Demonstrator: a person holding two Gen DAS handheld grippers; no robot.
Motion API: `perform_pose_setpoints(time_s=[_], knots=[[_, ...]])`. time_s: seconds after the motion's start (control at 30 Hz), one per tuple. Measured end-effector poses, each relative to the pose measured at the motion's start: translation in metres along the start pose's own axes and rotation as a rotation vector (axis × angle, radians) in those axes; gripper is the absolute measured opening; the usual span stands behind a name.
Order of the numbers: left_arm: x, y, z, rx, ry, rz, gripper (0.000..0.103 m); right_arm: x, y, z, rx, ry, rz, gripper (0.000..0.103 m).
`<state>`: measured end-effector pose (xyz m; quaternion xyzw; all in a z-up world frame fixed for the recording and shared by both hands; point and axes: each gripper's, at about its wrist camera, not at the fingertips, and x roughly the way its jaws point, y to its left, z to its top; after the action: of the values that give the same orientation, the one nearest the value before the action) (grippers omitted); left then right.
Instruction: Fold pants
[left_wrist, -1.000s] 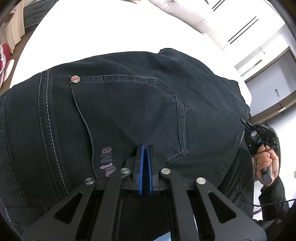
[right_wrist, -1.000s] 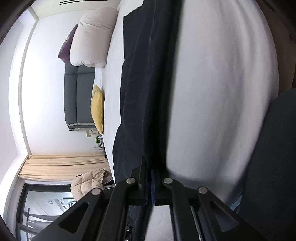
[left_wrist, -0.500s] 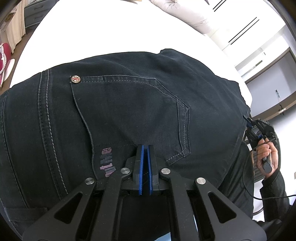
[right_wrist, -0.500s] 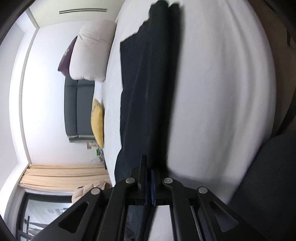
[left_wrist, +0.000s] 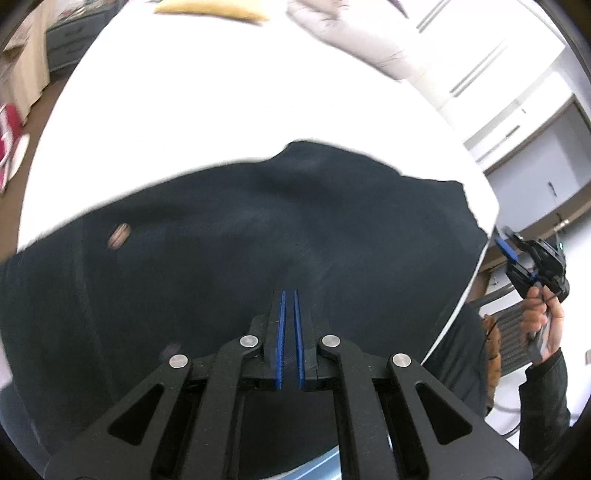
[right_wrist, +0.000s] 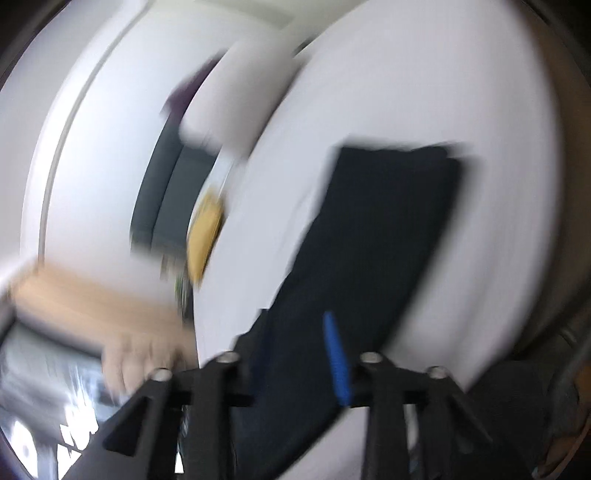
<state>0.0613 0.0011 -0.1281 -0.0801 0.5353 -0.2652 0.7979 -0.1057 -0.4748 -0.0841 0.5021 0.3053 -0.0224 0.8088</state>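
Denim pants are lying limp and heavy, best pinched at a seamed edge, left gripper nearly closed on nothing, right gripper spread.

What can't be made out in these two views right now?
- Left wrist view: whether the left tool grips the pants; its narrow gap is dark against dark cloth.
- Left wrist view: pocket stitching, lost to motion blur; the rivet is a smear.
- Right wrist view: the pants' fold edges, blurred; their near end is hidden behind the open right tool.
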Motion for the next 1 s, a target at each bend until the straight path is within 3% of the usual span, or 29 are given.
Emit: perform_pose_setpoints(time_s=[0.07, 0.13, 0.23, 0.3, 0.4, 0.43, 0.47, 0.5, 0.53, 0.6, 0.67, 0.77, 0.9, 0.97, 1.0], knots=[[0.016, -0.017, 0.017, 0.033, 0.011, -0.023, 0.004, 0.039, 0.034, -0.011, -0.087, 0.14, 0.049, 0.01], [0.039, -0.033, 0.031, 0.07, 0.04, -0.039, 0.004, 0.084, 0.061, -0.028, -0.128, 0.271, 0.101, 0.01], [0.071, -0.043, 0.049, 0.099, 0.075, -0.006, 0.004, 0.155, 0.085, -0.049, -0.125, 0.445, 0.128, 0.01], [0.079, -0.039, 0.055, 0.086, 0.083, 0.04, 0.004, 0.203, 0.105, -0.063, -0.135, 0.577, 0.152, 0.01], [0.07, -0.029, 0.05, 0.059, 0.055, 0.049, 0.004, 0.245, 0.125, -0.081, -0.164, 0.721, 0.166, 0.011], [0.068, -0.023, 0.045, 0.045, 0.05, 0.06, 0.004, 0.257, 0.128, -0.086, -0.155, 0.755, 0.181, 0.018], [0.067, -0.018, 0.041, 0.031, 0.052, 0.059, 0.004, 0.273, 0.128, -0.09, -0.142, 0.787, 0.188, 0.036], [0.069, -0.013, 0.036, 0.015, 0.057, 0.052, 0.004, 0.29, 0.127, -0.096, -0.124, 0.817, 0.189, 0.044], [0.073, -0.005, 0.03, -0.009, 0.067, 0.043, 0.004, 0.307, 0.123, -0.101, -0.098, 0.838, 0.187, 0.046], [0.076, 0.002, 0.024, -0.028, 0.053, 0.025, 0.004, 0.328, 0.116, -0.107, -0.069, 0.855, 0.178, 0.04], [0.076, 0.005, 0.024, -0.041, 0.043, 0.014, 0.004, 0.339, 0.11, -0.106, -0.062, 0.851, 0.167, 0.019], [0.076, 0.008, 0.02, -0.035, 0.032, 0.009, 0.004, 0.34, 0.092, -0.079, 0.001, 0.73, 0.158, 0.0], [0.072, 0.016, 0.014, -0.05, 0.008, -0.018, 0.004, 0.293, 0.042, -0.02, 0.127, 0.436, 0.065, 0.0], [0.065, 0.016, 0.012, -0.041, 0.005, 0.008, 0.004, 0.258, 0.042, -0.005, 0.094, 0.311, -0.004, 0.009], [0.059, 0.017, 0.009, -0.036, -0.002, 0.023, 0.004, 0.244, 0.049, -0.003, 0.063, 0.304, 0.015, 0.009]])
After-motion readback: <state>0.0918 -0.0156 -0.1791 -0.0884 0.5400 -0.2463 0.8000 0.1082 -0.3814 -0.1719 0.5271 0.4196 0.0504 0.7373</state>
